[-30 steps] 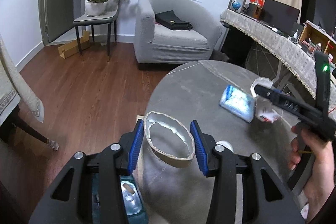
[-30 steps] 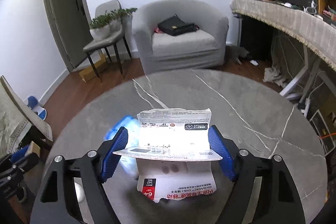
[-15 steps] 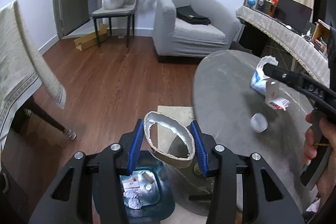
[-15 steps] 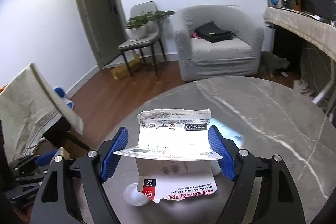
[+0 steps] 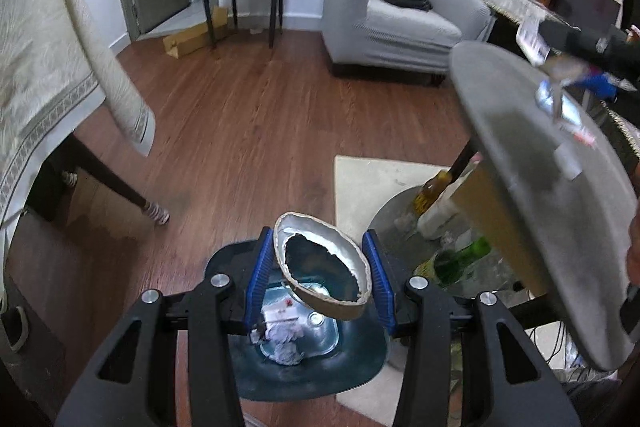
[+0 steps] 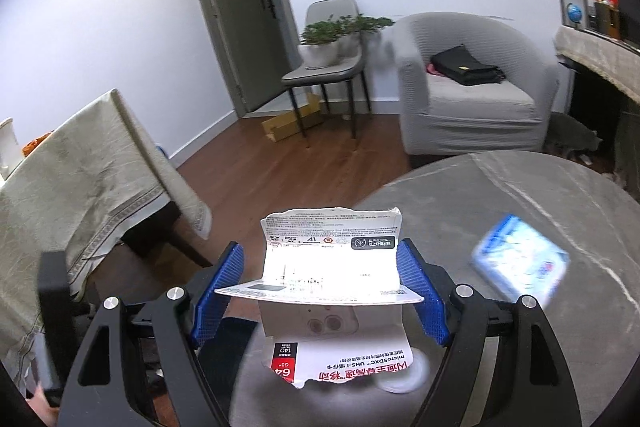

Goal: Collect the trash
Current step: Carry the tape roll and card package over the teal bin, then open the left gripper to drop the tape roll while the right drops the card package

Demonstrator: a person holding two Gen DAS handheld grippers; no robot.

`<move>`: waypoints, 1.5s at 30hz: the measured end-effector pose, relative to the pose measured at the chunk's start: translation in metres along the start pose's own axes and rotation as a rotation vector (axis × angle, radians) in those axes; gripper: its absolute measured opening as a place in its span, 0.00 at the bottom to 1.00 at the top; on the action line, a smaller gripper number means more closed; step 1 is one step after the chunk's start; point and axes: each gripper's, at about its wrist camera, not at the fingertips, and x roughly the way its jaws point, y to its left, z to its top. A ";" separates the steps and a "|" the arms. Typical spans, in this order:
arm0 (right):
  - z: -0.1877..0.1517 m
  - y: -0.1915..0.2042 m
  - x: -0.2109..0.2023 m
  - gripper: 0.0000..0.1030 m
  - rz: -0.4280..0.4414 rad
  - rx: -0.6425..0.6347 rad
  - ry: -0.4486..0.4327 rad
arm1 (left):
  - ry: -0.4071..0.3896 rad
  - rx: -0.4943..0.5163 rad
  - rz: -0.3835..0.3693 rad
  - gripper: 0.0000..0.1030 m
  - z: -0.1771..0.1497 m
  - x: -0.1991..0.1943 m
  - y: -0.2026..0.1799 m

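My left gripper (image 5: 320, 277) is shut on a squashed cardboard ring with torn foil (image 5: 320, 269) and holds it right above the dark teal trash bin (image 5: 308, 367) on the floor, which holds crumpled paper. My right gripper (image 6: 320, 291) is shut on a torn white memory-card package (image 6: 332, 263) and holds it over the left edge of the round grey table (image 6: 560, 195). The right gripper also shows in the left wrist view (image 5: 568, 43) above the table. A blue and white packet (image 6: 520, 269) and a small white lid (image 6: 400, 379) lie on the table.
Bottles (image 5: 452, 263) stand on the table's base beside the bin. A cloth-covered table (image 5: 48, 67) is at left. A grey armchair (image 6: 468, 87), a chair with plants (image 6: 328, 59) and a cardboard box (image 5: 192, 35) stand at the far wall. Wood floor lies between.
My left gripper has swung left off the table and down over the trash bin with the ring. My right gripper has turned left toward the table's edge, still holding the package.
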 end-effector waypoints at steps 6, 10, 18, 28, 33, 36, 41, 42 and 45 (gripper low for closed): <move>-0.001 0.032 0.017 0.77 0.058 -0.022 0.014 | 0.074 -0.055 0.003 0.46 -0.017 0.017 0.031; -0.005 0.057 0.029 0.77 0.092 -0.052 0.032 | 0.121 -0.064 0.010 0.46 -0.030 0.029 0.044; -0.018 0.097 0.054 0.77 0.130 -0.118 0.087 | 0.209 -0.080 0.007 0.47 -0.049 0.049 0.053; -0.028 0.119 0.074 0.77 0.159 -0.147 0.133 | 0.309 -0.063 0.059 0.47 -0.071 0.074 0.065; -0.032 0.124 0.084 0.77 0.169 -0.143 0.153 | 0.350 -0.061 0.077 0.52 -0.079 0.080 0.073; -0.034 0.127 0.089 0.77 0.170 -0.147 0.165 | 0.350 -0.071 0.079 0.57 -0.079 0.078 0.079; -0.039 0.132 0.098 0.77 0.170 -0.151 0.185 | 0.329 -0.095 0.085 0.60 -0.076 0.067 0.091; -0.041 0.133 0.100 0.77 0.169 -0.152 0.191 | 0.320 -0.103 0.086 0.60 -0.075 0.063 0.094; -0.045 0.135 0.106 0.77 0.167 -0.150 0.207 | 0.293 -0.124 0.089 0.60 -0.070 0.053 0.100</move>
